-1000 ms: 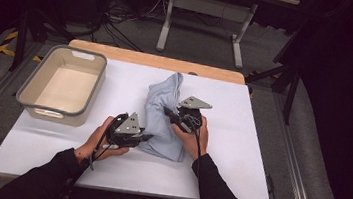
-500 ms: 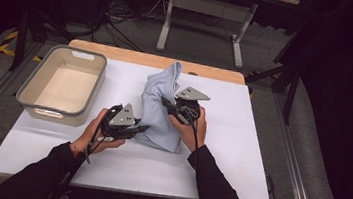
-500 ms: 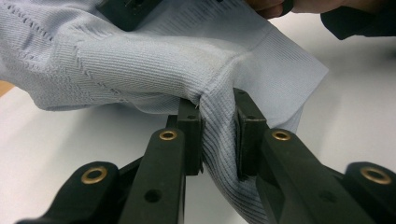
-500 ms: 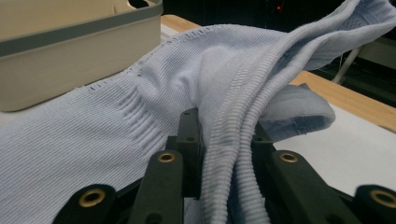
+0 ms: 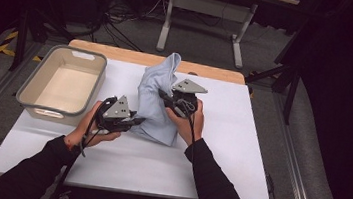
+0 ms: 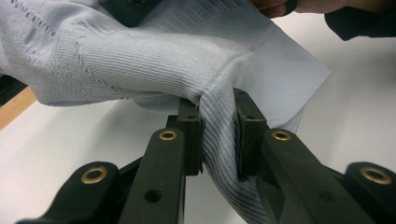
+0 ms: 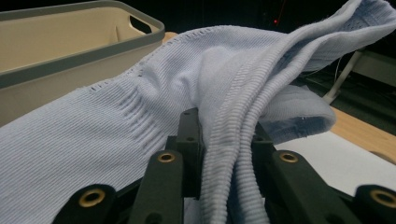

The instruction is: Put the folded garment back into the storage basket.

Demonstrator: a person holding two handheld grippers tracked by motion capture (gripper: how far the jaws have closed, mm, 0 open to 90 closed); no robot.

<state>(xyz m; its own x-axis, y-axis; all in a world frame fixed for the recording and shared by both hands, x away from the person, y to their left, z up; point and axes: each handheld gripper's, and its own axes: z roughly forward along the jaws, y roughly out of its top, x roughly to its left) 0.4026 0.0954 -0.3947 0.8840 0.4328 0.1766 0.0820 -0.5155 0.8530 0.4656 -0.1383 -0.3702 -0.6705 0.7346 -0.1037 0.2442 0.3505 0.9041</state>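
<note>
Both claws have a grip on the pale blue knit garment point(image 5: 157, 100). Left claw point(image 5: 135, 121) pinches a ribbed fold at the near edge; in the left gripper view the fabric point(image 6: 219, 135) is squeezed between both pads. Right claw point(image 5: 163, 97) clamps a thick ribbed hem or cuff; in the right gripper view the bunched ribbing point(image 7: 229, 154) runs between its jaws.

Garment sits mid-counter point(image 5: 239, 152), partly raised: the far end stands up in a peak above the right claw, the near part rests on the white surface. It's crumpled, not flat, not folded.

Beige bin point(image 5: 29, 90) at the left of the counter has nothing in it.

My read: grasp phase done, lift underway. Left to do, if the bin is the target: get the garment fully clear of the counter, carry it left over the rim, drop it in, let go with both claws. If it's a fold job instead, nothing folded yet. Can't tell which from here.
</note>
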